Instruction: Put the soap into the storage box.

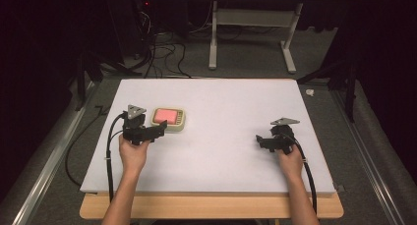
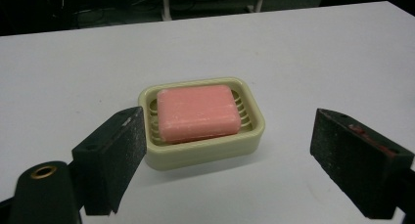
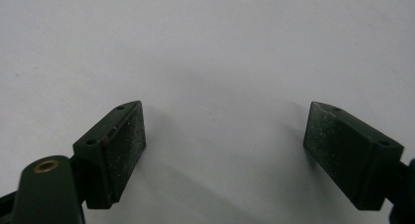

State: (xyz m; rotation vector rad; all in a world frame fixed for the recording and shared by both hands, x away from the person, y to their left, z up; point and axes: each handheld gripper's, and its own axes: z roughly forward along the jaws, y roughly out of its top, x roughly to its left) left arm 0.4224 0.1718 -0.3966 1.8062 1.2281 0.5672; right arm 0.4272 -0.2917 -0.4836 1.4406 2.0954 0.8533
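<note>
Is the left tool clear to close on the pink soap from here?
Probably yes: the left tool is open, the soap lies exposed in its dish just ahead, nothing between them.

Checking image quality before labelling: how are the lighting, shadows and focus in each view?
High view: table brightly lit, surroundings dark. Left gripper view: pink soap in its dish is sharp, with a soft shadow beneath. Right gripper view: left tool aside, right tool casts faint shadows on the plain surface.
</note>
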